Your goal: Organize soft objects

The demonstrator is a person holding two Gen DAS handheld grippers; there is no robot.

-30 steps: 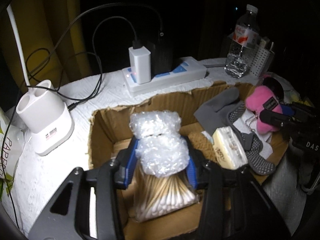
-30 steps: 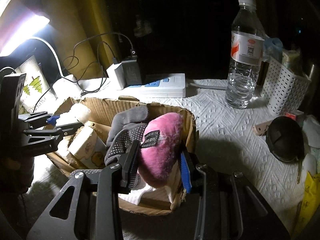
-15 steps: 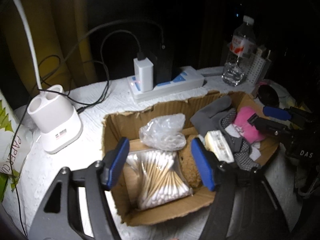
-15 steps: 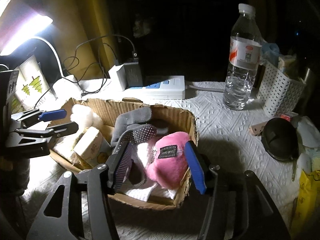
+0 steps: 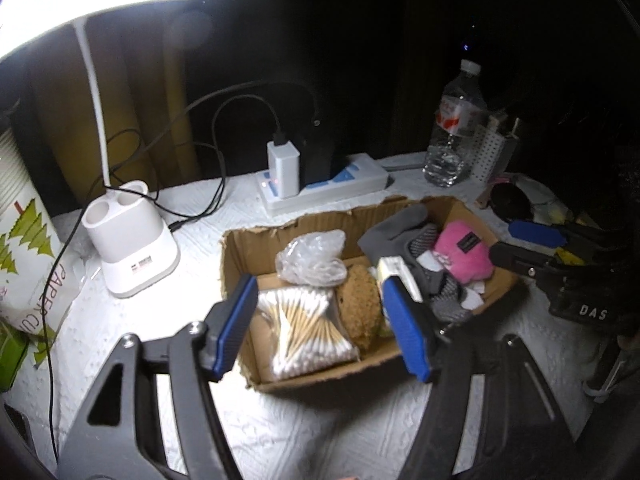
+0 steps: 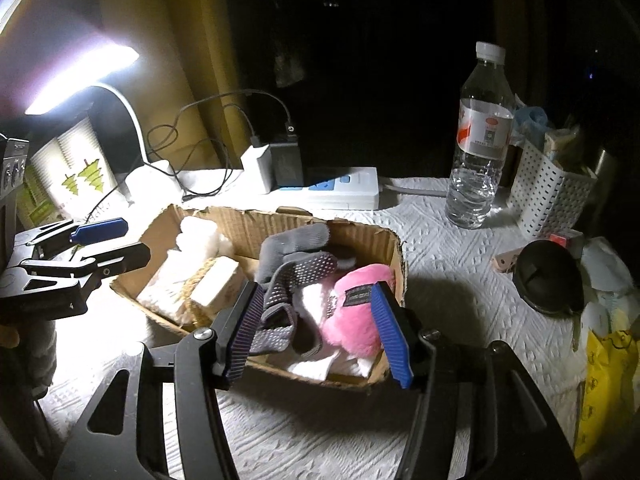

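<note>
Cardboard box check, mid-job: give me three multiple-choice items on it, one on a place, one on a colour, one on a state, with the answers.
1. Where is the bag of cotton swabs?
A. Inside the cardboard box
B. Beside the water bottle
C. In the white basket

2. What colour is the plush toy?
A. Green
B. Pink
C. Blue

3. How does the left gripper stand?
A. Shut on the swabs
B. Shut on a glove
C. Open, holding nothing

Answers: 1 A, the bag lies on the box floor. 2 B, the toy is bright pink beside the grey gloves. 3 C, the blue pads stand apart above the box with nothing between them.
</note>
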